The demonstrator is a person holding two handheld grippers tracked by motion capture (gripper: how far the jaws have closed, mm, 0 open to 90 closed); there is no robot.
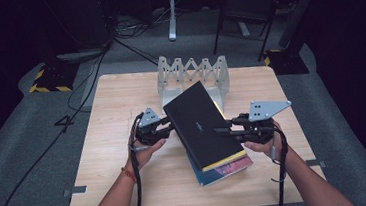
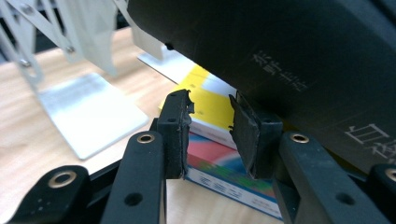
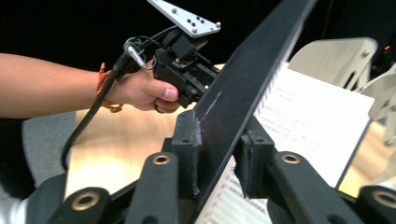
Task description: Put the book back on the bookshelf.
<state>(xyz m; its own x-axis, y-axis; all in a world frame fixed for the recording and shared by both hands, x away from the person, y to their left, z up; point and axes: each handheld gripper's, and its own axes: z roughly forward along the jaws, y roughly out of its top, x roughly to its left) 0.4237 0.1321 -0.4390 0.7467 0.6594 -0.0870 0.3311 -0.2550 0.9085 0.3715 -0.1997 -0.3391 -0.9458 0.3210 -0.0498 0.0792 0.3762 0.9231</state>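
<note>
Two grippers are working on one black book, which is lying across the middle of the light wooden table on top of a small stack. Beyond both grippers, at the far edge of the table, a white folding book rack with zigzag arms is standing upright. The black book is sitting between the grippers, its long edges running from the rack toward the person, and its black cover is being raised off the pages beneath. Under it, a book with a yellow cover is showing along the near edge, and below that a colourful book is peeking out toward the person.

In the right gripper view, the right gripper is clamping the lifted black cover, its pads pressing on both faces of the thin board, with a white printed page lying open just beyond its jaws. In the high view this gripper is sitting at the book's right edge, held in the person's right hand.

In the left gripper view, the left gripper is standing with its jaws apart under the black cover's overhang, with nothing pinched; the pads are not pressing on anything, while the yellow book is lying just beyond them. In the high view it is touching the book's left edge.
</note>
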